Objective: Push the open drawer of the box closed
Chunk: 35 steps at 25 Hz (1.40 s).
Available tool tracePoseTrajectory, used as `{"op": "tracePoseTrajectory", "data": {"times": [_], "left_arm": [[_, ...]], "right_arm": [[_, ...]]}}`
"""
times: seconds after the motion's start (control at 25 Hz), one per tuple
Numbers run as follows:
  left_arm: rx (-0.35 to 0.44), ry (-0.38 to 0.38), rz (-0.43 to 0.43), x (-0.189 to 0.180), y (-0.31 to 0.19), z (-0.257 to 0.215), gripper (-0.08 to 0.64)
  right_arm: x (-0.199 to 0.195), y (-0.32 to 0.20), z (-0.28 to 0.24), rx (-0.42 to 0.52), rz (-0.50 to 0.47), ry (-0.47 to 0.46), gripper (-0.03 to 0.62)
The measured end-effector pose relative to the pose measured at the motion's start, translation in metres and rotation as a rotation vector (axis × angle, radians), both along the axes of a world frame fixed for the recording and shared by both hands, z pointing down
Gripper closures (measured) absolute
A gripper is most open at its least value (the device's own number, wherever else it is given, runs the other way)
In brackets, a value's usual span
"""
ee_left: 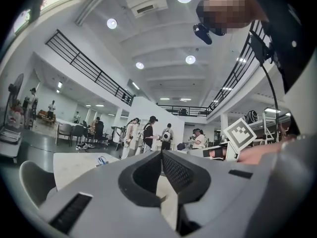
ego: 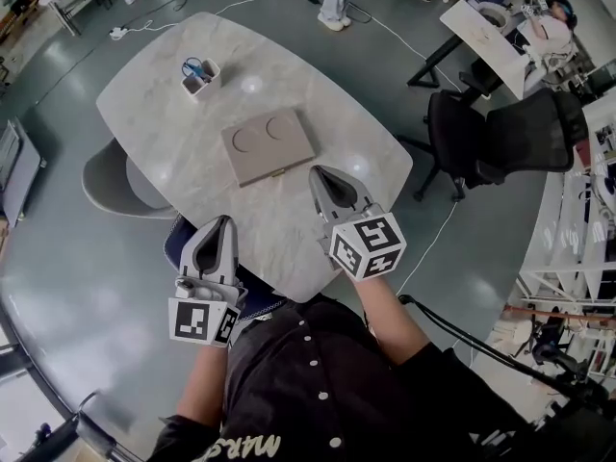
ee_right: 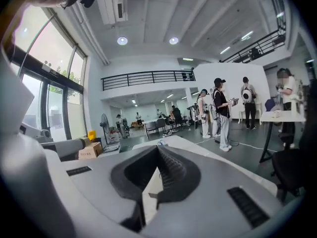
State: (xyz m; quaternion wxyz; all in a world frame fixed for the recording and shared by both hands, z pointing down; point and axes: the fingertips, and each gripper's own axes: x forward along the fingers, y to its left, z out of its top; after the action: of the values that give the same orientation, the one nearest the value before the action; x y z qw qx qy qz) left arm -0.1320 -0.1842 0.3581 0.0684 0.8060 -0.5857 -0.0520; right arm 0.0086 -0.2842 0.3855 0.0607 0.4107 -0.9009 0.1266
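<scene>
I hold the left gripper [ego: 223, 221] and right gripper [ego: 322, 171] above the table's [ego: 173, 114] near edge, both jaws pressed together, empty, box [ego: 268, 145] just ahead.

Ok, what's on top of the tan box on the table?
Nothing lies on the tan box: its top shows only two round recesses. Its inside and the part of the marble table beneath it are covered.

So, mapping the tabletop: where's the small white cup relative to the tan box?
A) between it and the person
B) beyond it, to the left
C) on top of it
B: in the head view the white cup stands apart from the tan box, beyond it and to its left.
</scene>
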Motion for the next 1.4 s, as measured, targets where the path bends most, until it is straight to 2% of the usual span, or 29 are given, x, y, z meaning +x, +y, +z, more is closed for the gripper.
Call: {"op": "tracePoseTrajectory", "data": {"times": [0.6, 0.76, 0.96, 1.4], "left_arm": [[0.106, -0.018, 0.037, 0.006, -0.008, -0.053, 0.538], [0.107, -0.024, 0.066, 0.024, -0.007, -0.053, 0.538], [0.09, -0.017, 0.055, 0.029, -0.004, -0.052, 0.538], [0.099, -0.034, 0.043, 0.03, 0.007, -0.051, 0.538]], "right_arm": [[0.05, 0.046, -0.072, 0.203, 0.17, -0.091, 0.595], [0.055, 0.055, -0.066, 0.203, 0.212, -0.101, 0.595], [0.059, 0.058, -0.065, 0.171, 0.202, -0.128, 0.595], [0.056, 0.07, -0.065, 0.167, 0.165, -0.136, 0.597]]}}
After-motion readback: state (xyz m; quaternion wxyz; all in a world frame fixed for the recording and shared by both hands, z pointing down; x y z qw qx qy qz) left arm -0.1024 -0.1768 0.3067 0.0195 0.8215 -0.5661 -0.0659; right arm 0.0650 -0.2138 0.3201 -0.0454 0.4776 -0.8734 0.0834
